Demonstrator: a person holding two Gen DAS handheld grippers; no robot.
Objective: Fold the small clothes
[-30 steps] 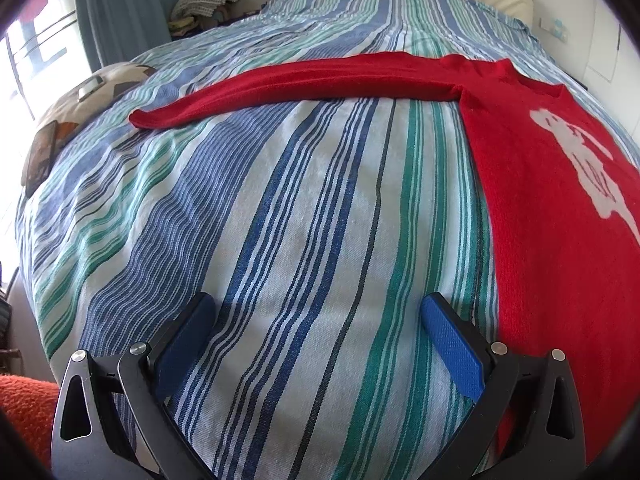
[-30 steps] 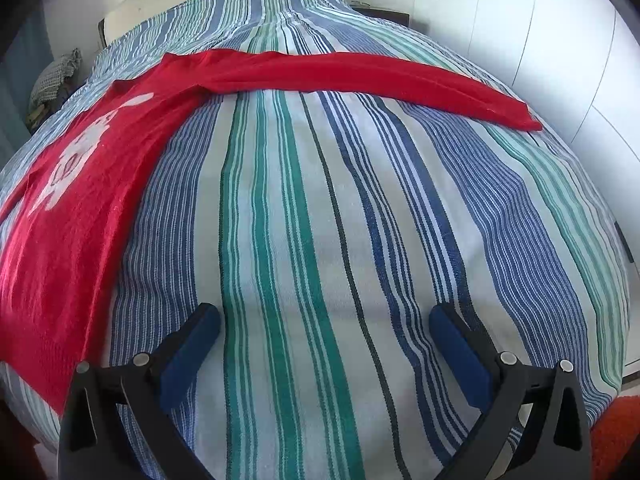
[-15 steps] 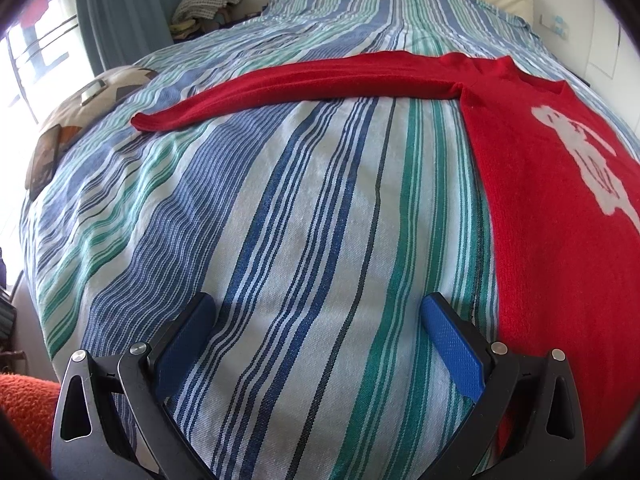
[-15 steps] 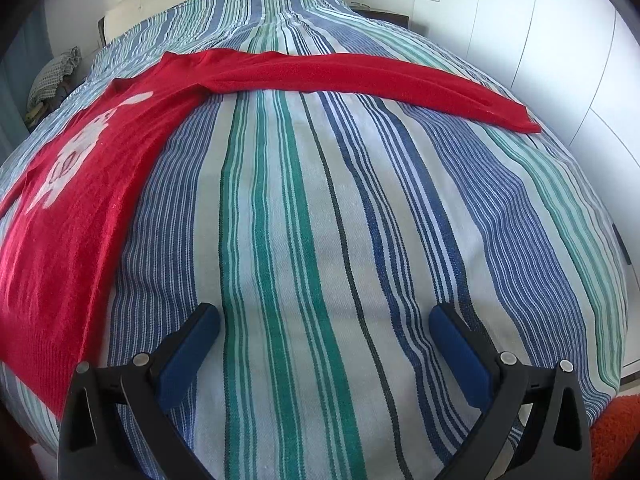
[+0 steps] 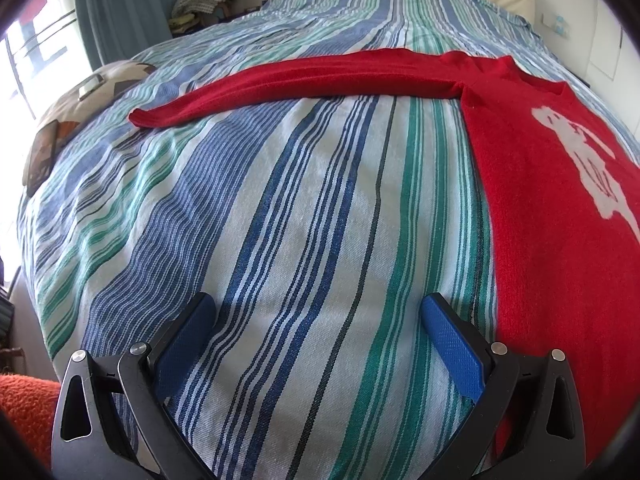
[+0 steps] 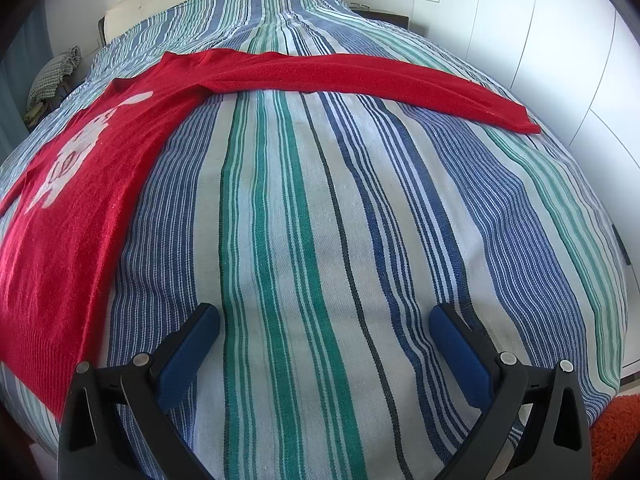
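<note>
The red knit sweater (image 5: 540,208) lies flat and unfolded across the middle of the bed (image 5: 304,216), sleeves extended toward the left and right edges; folding has not begun. The left gripper (image 5: 320,320) and right gripper (image 6: 324,328) stand wide open and empty above the woven striped bedspread. Judged next move: reach each cuff, gripping the soft, pliable knit only.

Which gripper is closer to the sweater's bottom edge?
Left. The left hand-held gripper sits beside the red sweater, its hem by the finger; the right hand-held gripper sits farther off.
</note>
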